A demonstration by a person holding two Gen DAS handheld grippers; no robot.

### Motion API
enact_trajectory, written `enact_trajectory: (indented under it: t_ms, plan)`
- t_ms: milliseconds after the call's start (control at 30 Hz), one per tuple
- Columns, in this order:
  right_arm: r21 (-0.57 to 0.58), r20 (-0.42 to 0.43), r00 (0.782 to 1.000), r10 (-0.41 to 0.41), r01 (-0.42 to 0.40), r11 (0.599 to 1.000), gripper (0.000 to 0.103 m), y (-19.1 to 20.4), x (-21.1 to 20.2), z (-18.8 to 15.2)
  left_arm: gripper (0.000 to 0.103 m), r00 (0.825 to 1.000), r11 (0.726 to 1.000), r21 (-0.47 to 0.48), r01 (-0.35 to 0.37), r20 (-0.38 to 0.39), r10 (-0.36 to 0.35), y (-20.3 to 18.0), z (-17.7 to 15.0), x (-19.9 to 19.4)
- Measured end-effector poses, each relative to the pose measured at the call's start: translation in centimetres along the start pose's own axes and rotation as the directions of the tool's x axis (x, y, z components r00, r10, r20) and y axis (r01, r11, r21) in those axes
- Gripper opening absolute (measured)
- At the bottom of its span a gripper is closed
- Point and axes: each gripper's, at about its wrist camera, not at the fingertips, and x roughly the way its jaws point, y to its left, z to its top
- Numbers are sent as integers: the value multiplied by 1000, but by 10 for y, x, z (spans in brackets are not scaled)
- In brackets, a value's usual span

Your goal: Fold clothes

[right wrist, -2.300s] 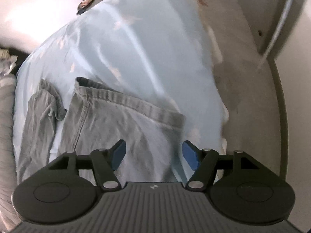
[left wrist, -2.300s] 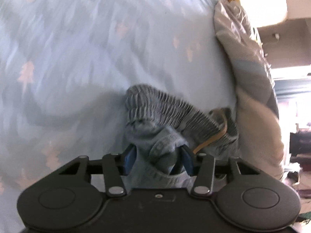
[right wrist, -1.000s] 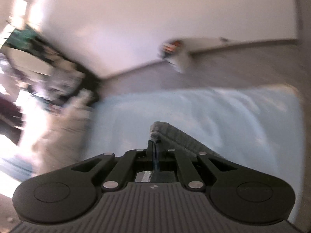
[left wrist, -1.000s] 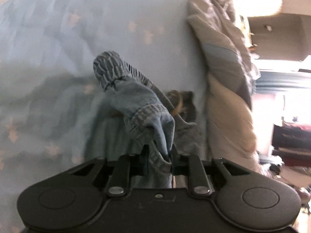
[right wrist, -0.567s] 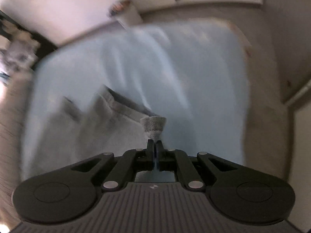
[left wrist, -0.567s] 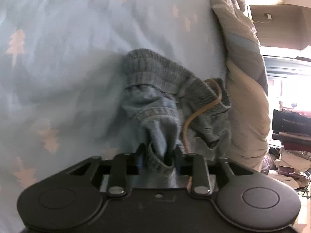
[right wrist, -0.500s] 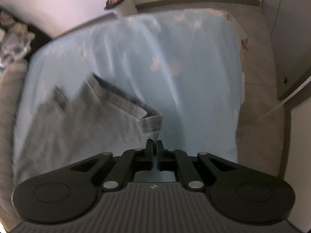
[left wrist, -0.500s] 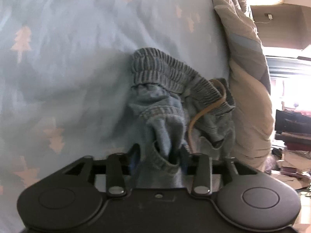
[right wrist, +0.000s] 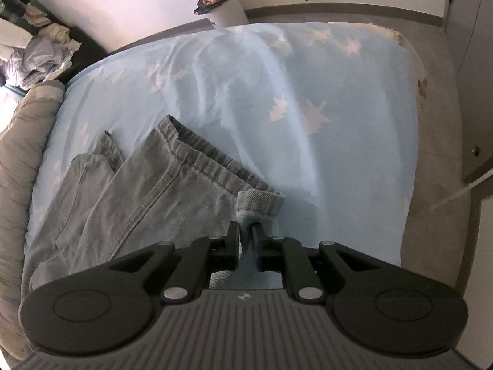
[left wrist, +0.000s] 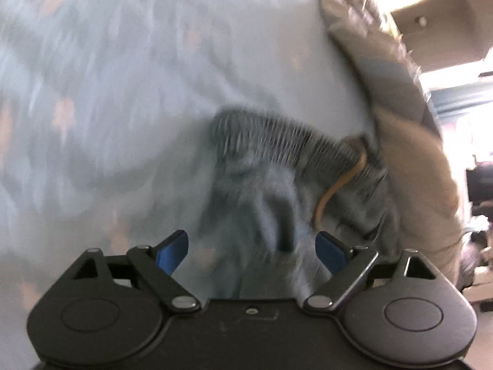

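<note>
Grey-blue jeans lie on a light blue bed sheet [right wrist: 339,98] printed with pale leaves. In the left wrist view their gathered elastic waistband [left wrist: 277,141] with a tan drawstring [left wrist: 339,182] sits bunched just ahead of my left gripper [left wrist: 251,246]. That gripper is open, its blue pads [left wrist: 171,248] spread wide to either side of the blurred cloth. In the right wrist view the jeans legs [right wrist: 138,191] lie flat on the sheet. My right gripper [right wrist: 245,231] is shut on the near corner of a leg hem [right wrist: 262,203].
A rolled grey and beige quilt [left wrist: 400,117] runs along the bed's edge beside the waistband, and the quilt [right wrist: 21,141] shows at the left in the right wrist view. A white bin [right wrist: 226,9] and a heap of laundry [right wrist: 40,52] stand beyond the bed. Grey floor [right wrist: 440,92] lies to the right.
My left gripper has opened and let go of the waistband fold. My right gripper stays shut on the hem, and the leg now lies lower and flatter on the sheet.
</note>
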Motion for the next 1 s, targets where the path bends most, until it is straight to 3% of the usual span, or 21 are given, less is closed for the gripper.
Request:
enact_trajectory:
  t_ms: [67,200,400,500,533,633,733,900,1000]
  plan:
    - [17,20,1000,16,-16,1000,15,2,-3,-3,88,997,998,-33,57,48,-55,5,17,1]
    - [37,48,998,35,-37,999,16,7,1,-16,80,998,997,-62,53,-29,-55,13,42,36]
    - [46,91,995,46,-51,998,16,17,8,-41,70,987,996,-15,83,-140,-84,7,22,60]
    - [57,110,993,46,-52,997,15,21,8,-51,41,983,996,-21,91,-159,-93,7,8,62]
    - [60,115,993,38,-46,997,11,22,7,-53,21,981,993,-45,105,-159,-111,9,7,63]
    - [95,147,989,-6,-8,995,2,22,-3,-53,17,983,990,-61,130,-121,-136,6,8,53]
    - [108,203,978,-43,21,994,1,20,-20,-48,16,986,987,-53,149,-73,-153,-1,11,38]
    - [141,270,961,-65,27,990,1,5,-46,-32,15,981,972,-142,186,-36,-193,-3,22,16]
    - [122,287,957,-45,10,992,0,5,-59,-29,4,979,969,-151,197,-18,-202,1,38,-1]
